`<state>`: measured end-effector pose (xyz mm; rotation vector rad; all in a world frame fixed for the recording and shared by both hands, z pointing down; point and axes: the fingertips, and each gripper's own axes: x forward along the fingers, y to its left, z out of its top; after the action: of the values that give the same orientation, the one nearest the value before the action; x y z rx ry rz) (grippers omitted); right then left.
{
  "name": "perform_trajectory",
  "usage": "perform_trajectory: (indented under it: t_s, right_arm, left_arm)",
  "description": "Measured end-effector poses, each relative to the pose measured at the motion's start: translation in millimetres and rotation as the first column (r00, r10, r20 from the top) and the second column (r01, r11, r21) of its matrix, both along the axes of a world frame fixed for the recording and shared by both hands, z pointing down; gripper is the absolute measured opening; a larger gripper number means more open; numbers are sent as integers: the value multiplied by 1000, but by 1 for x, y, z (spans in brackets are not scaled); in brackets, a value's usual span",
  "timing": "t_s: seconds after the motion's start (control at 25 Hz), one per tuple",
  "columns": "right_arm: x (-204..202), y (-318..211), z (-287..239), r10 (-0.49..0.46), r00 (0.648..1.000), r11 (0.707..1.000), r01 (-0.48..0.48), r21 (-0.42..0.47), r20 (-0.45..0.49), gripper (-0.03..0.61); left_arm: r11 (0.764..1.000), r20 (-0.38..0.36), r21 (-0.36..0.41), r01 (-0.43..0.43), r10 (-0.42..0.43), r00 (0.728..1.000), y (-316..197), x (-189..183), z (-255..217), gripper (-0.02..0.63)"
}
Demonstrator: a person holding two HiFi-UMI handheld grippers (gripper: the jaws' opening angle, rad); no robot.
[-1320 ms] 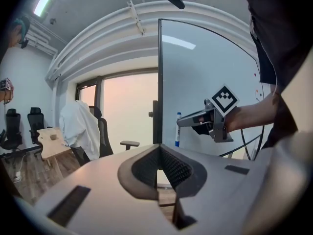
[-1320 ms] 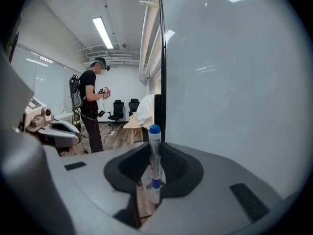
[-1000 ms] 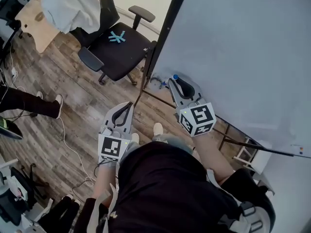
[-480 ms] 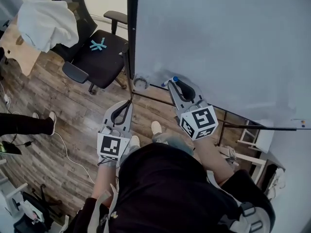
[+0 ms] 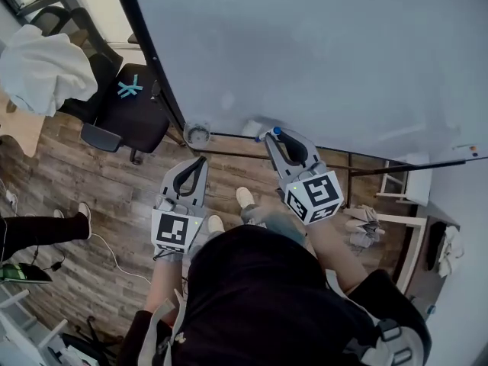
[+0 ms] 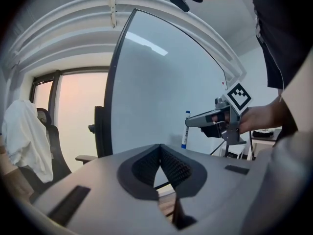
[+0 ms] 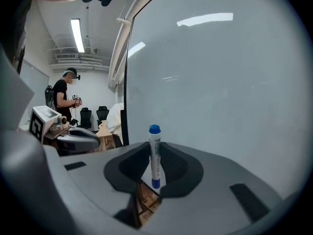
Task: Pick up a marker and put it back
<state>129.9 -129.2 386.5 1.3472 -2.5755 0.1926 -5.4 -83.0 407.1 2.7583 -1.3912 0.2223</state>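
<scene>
The right tongs [image 5: 272, 134] are closed on the marker [image 5: 276, 131]. The right gripper view shows it best: the marker [image 7: 154, 155] stands upright between the ribbed pads, blue cap on top and a blue end below. The tongs [image 7: 154, 161] pinch the lower half of its white barrel. From the head view only the blue cap shows, at the tip of the tongs; the barrel is hidden behind them. The marker is near the lower edge of the board [image 5: 343, 52], but no view shows whether it touches the surface. In the left gripper view the marker [image 6: 185, 129] is small and stands before the board [image 6: 156, 82].

The left tongs [image 5: 200, 161] are empty. Their pads meet at the tips [image 6: 159, 148], with only a gap lower down through which the floor [image 5: 114, 197] shows. They hang left of the right tongs, off the board's left edge.

A small round thing [image 5: 198, 134] on the board's frame is too blurred to name. The chair [image 5: 126, 101] is partly covered by the frame, and a white cloth [image 5: 38, 71] hides another seat. A second person's leg [image 5: 46, 229] is cut off at the left edge. The person's torso hides both forearms.
</scene>
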Motion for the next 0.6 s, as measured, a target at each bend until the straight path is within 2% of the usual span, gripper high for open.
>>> perform_trajectory:
  t_s: [0.08,0.24,0.4,0.6]
  right_arm:
    - [13,6,1,28,1000,1000,-28,-2,1,78]
    - [36,16,6,80,997,997,-80,-13,0,78]
    - [57,24,13,114,993,993,-114,-26,-2,78]
    - [66,27,19,127,992,991,-127,-38,-4,78]
  left_arm:
    - [1000,5,10,-28,28,1000,-1,9,-1,8]
    - [997,2,-16,-69,69,998,-4,25,-3,8]
    - [994,17,25,-104,104,994,-8,39,-3,8]
    - [994,14,-14,-107,107,994,-8,46,-3,8]
